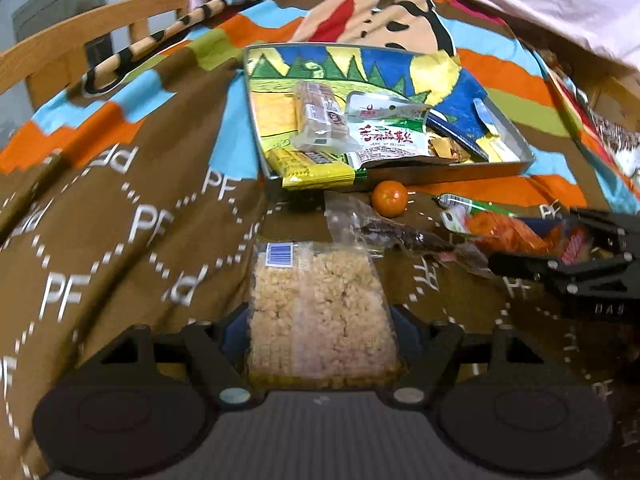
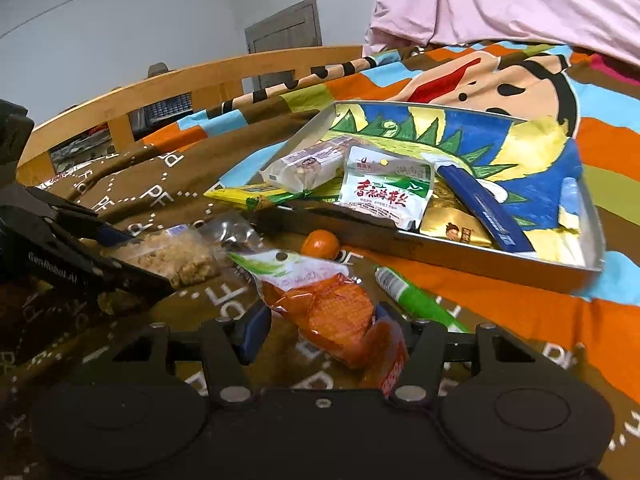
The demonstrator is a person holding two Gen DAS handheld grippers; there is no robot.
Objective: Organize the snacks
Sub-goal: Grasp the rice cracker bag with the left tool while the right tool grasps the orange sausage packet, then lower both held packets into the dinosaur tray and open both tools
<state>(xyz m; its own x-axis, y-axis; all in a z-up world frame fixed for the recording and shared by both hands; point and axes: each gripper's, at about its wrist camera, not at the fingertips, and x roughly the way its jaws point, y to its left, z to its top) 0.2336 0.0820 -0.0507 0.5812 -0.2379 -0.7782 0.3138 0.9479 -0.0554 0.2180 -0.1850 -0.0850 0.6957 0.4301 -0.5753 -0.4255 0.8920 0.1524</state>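
Note:
My left gripper is shut on a clear pack of puffed rice cake, which also shows in the right wrist view. My right gripper stands open around an orange snack pack lying on the bedspread; the pack touches the right finger only. The same pack shows in the left wrist view. A shallow tin tray with a painted bottom holds several snack packs. It also shows in the right wrist view.
A small orange fruit and a crumpled clear wrapper lie before the tray. A green stick pack lies right of the orange pack. A wooden bed rail runs along the left. Pink bedding lies behind.

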